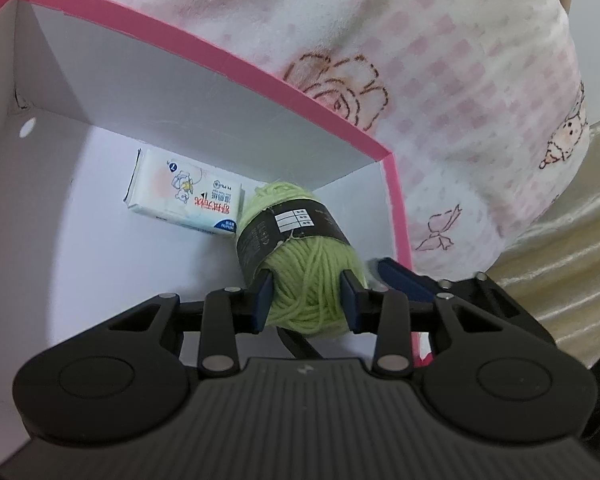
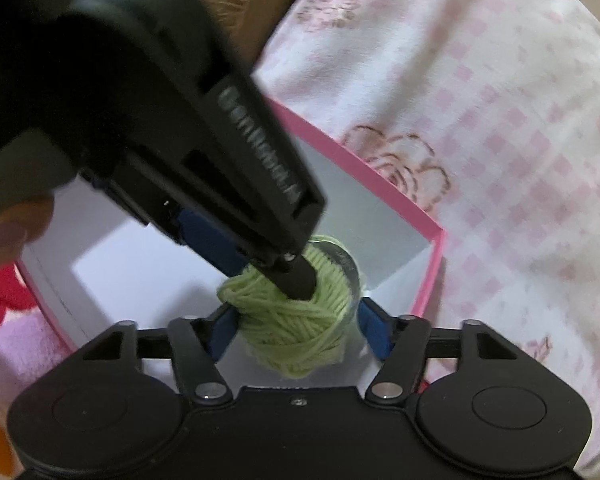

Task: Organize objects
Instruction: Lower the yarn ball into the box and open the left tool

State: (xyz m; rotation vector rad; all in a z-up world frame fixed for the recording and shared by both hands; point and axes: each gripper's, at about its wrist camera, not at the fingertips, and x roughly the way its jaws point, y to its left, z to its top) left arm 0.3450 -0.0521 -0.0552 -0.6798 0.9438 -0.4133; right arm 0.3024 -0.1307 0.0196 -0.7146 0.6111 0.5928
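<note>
The yarn [image 1: 308,276], a pale green ball with a dark paper band, sits inside the pink box [image 1: 204,52], low in the corner where the far wall meets the right wall. My left hand-held gripper [image 1: 307,294] has closed its blue pads [image 1: 263,300] against both sides of the ball, so I have it pinched at roughly its full width. I cannot tell whether the ball rests on the box floor or hangs just above it.

From the right wrist view, my right hand-held gripper [image 2: 298,334] is spread wider than the yarn [image 2: 296,336]; its blue pads [image 2: 374,330] flank the ball with a gap on each side, gripping nothing. The left hand-held gripper [image 2: 236,200] crosses this view diagonally from the upper left, its tip on the ball.

Just beside the yarn, toward the box's far wall, lies a white tissue pack [image 1: 186,192], flat on the floor. The rest of the white floor, to the left and nearer me, is bare. The right wall's pink rim passes close by my left gripper's right finger.

Outside the box, a pink checked blanket [image 1: 440,80] with rose drawings presses against the far and right walls.
</note>
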